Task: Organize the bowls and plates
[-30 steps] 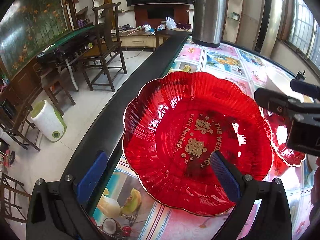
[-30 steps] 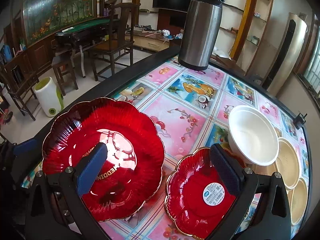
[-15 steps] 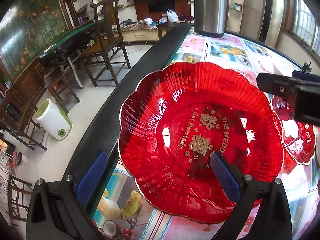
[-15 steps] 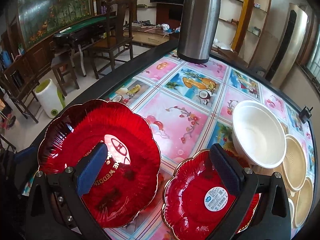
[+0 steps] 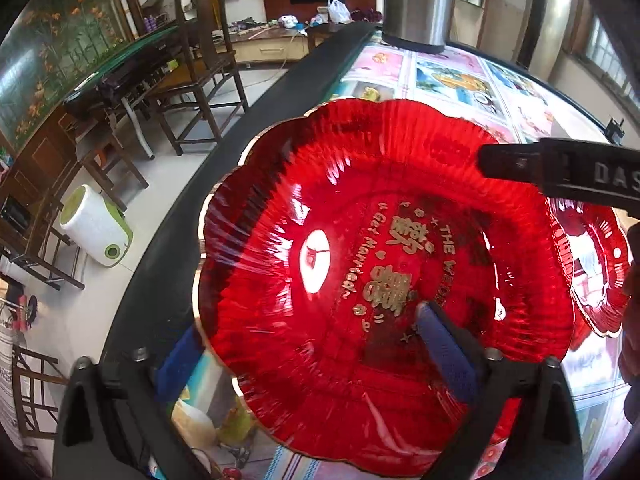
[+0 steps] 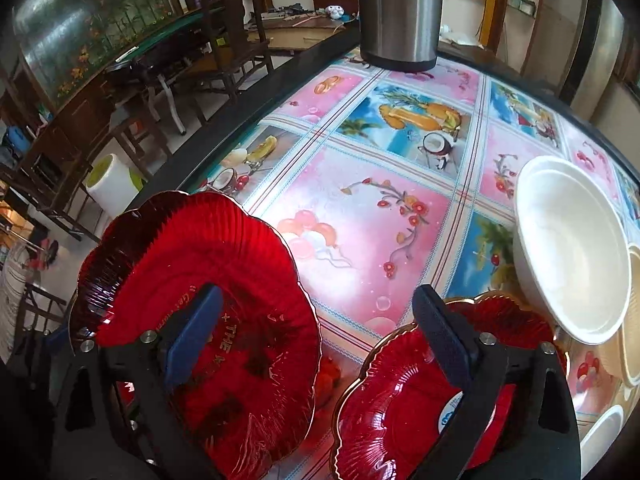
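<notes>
A large red scalloped plate [image 5: 360, 208] with gold lettering lies at the table's left edge, over the black rim. My left gripper [image 5: 306, 320] straddles its near rim: one blue pad [image 5: 176, 356] sits outside, the other over the plate. Its jaws are closing, and no pad presses on the plate. A small red plate [image 6: 400, 412] with a round sticker lies to the right. My right gripper [image 6: 318, 292] hovers low across both plates [image 6: 224, 264], one finger over each. Its jaws are closing on bare air.
A white bowl [image 6: 572, 256] stands right of the small plate, with beige bowls [image 6: 634, 320] behind it at the table's right edge. A steel thermos [image 6: 400, 12] stands at the far end. The patterned tablecloth [image 6: 360, 208] lies between. Chairs and a white bin [image 5: 96, 228] are on the floor, left.
Both pairs of jaws have narrowed a little. The right gripper has come down and closer to the two red plates. The large plate fills more of the left wrist view.
</notes>
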